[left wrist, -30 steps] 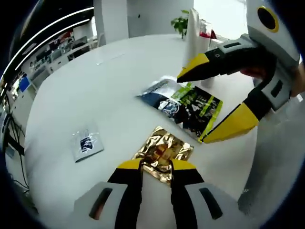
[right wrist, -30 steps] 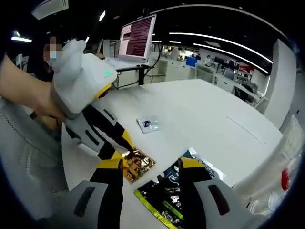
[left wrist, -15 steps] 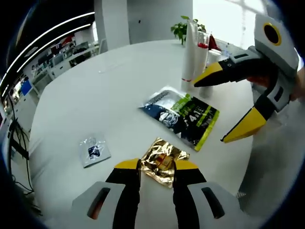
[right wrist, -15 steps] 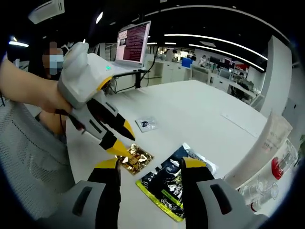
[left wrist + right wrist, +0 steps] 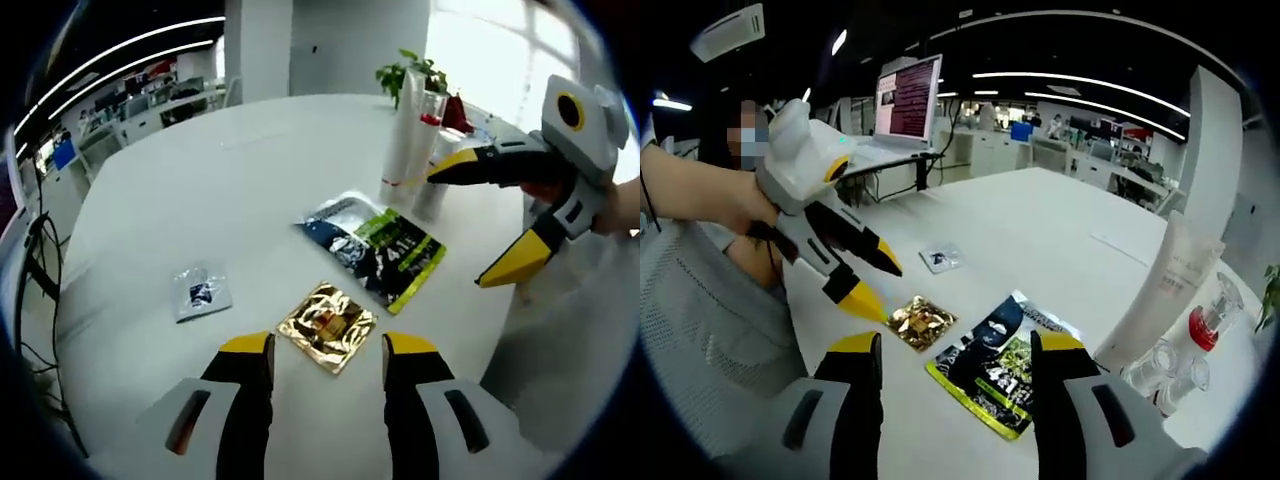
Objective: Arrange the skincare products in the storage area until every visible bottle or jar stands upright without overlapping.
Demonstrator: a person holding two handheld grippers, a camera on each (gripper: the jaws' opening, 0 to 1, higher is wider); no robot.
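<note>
Left gripper view: left gripper (image 5: 322, 350) fingers apart, empty, gold sachet (image 5: 326, 326) at 12 o'clock; white tube (image 5: 402, 135) upright at 1. Right gripper (image 5: 955, 350) likewise spread over green-black pouch (image 5: 1005, 378). Advise pinching flat packets by an edge.

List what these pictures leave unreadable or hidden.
- Small sachet print: too small, left gripper view.
- Bottles beside the tube: partly behind the right claw, left gripper view.
- Clear bottles: near the fisheye edge, warped, right gripper view.
- Gold sachet label: glare hides it.
- Monitor text: too small.
</note>
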